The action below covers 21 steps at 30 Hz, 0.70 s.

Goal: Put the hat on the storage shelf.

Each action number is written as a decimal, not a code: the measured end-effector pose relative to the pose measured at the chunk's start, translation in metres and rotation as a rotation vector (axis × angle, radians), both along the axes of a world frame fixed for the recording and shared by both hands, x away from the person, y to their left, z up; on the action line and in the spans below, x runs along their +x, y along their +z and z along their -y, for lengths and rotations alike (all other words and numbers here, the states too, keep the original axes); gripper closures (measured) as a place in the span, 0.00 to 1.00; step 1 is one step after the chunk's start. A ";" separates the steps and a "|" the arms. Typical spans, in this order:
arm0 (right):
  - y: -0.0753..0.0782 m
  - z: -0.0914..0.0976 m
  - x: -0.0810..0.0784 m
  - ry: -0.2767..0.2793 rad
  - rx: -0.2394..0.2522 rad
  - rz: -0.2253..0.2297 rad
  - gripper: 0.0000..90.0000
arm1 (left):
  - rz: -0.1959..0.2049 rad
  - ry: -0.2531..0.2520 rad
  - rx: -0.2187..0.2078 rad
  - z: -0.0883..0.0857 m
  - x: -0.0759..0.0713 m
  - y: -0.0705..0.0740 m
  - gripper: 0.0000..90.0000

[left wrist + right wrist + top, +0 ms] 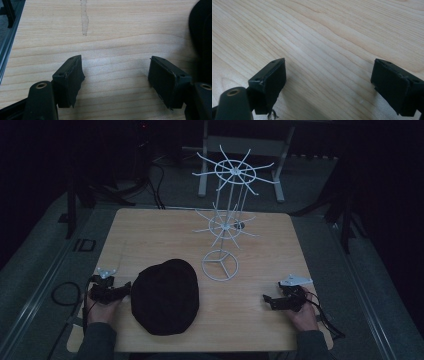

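A black hat (pixel 165 296) lies flat on the wooden worktop (pixel 150 235), toward its near edge, and everything else is placed here by that hat. The left gripper (pixel 122 290) sits just to the left of the hat, low over the wood, its tips close to the hat's brim; in the dim high view contact cannot be judged, though they seem slightly apart. In the left gripper view (pixel 116 75) the jaws stand wide apart with bare wood between them, and the hat's dark edge (pixel 200 32) shows at the right. The right gripper (pixel 270 301) lies well to the right of the hat, pointing back toward it; its own view (pixel 329 80) shows the jaws spread, grasping nothing. Behind the hat and slightly right stands a white wire rack (pixel 225 220), its round base close to the hat's far edge.
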State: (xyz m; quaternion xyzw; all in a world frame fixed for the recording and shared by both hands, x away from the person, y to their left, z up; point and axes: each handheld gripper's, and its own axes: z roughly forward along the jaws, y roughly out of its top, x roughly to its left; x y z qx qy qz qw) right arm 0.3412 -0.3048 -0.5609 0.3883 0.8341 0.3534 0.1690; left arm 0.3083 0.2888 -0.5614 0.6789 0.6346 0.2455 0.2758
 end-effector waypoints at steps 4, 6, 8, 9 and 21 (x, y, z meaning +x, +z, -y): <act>0.000 0.000 0.000 -0.001 0.000 -0.002 0.14 | -0.009 -0.004 -0.001 0.001 0.000 0.002 0.37; 0.000 0.000 0.000 -0.001 0.000 -0.002 0.14 | -0.013 -0.002 -0.001 0.001 0.001 0.002 0.38; 0.000 0.000 -0.001 0.001 0.000 -0.002 0.14 | -0.020 -0.006 0.000 0.001 0.002 0.003 0.38; 0.000 0.000 -0.001 0.002 0.000 -0.002 0.14 | -0.023 -0.005 0.000 0.001 0.002 0.003 0.38; 0.000 0.000 -0.001 0.001 -0.001 -0.003 0.14 | -0.084 -0.030 -0.049 -0.002 0.004 0.011 0.49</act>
